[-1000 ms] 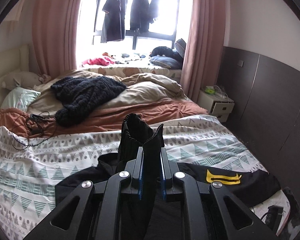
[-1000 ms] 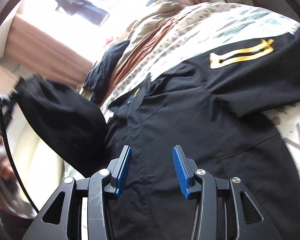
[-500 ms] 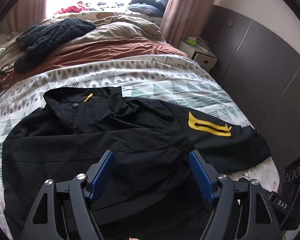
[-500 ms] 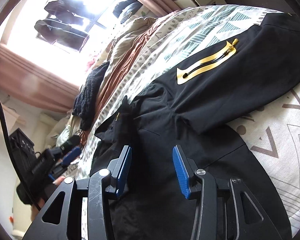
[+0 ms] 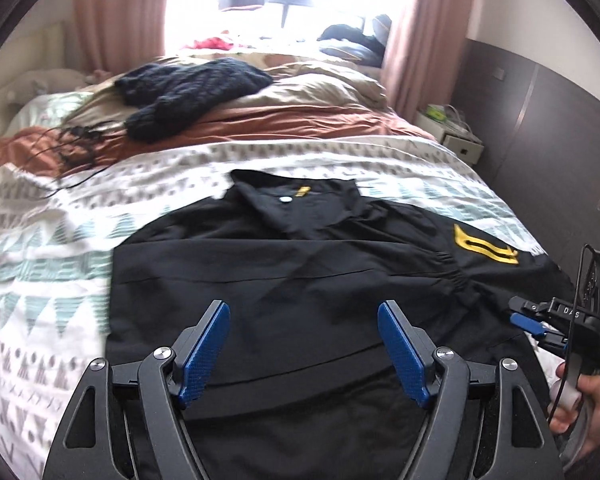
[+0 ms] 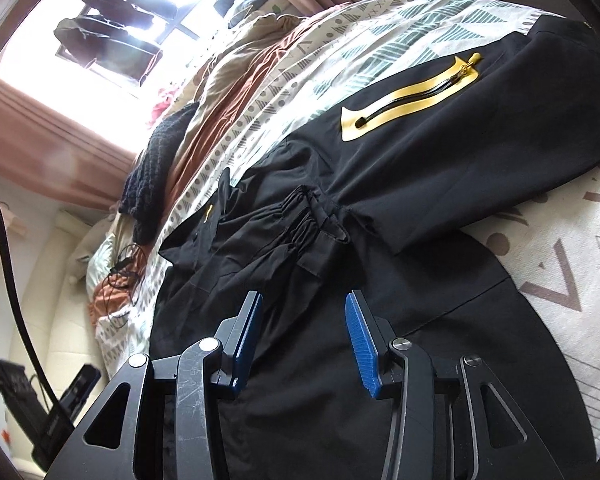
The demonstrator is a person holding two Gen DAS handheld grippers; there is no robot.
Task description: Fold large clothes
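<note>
A large black jacket [image 5: 300, 280] lies spread on the patterned bedspread [image 5: 60, 240], collar toward the window. Its left sleeve lies folded across the chest, with the gathered cuff [image 6: 300, 216] near the middle. Its right sleeve with a yellow zip patch [image 5: 484, 246] stretches out to the right; the patch also shows in the right wrist view [image 6: 412, 96]. My left gripper [image 5: 304, 352] is open and empty above the jacket's lower body. My right gripper [image 6: 304, 328] is open and empty above the jacket's hem, and shows at the right edge of the left wrist view [image 5: 540, 324].
A dark knitted sweater [image 5: 188, 88] lies on the rumpled duvet farther up the bed. A black cable [image 5: 72, 148] lies at the left. A white nightstand [image 5: 456, 140] stands beside the dark wall panels on the right. Curtains frame the bright window.
A second ago my left gripper was shut on the black sleeve cuff, held up. It has let go and opened wide, and the sleeve now lies folded over the jacket's chest.
</note>
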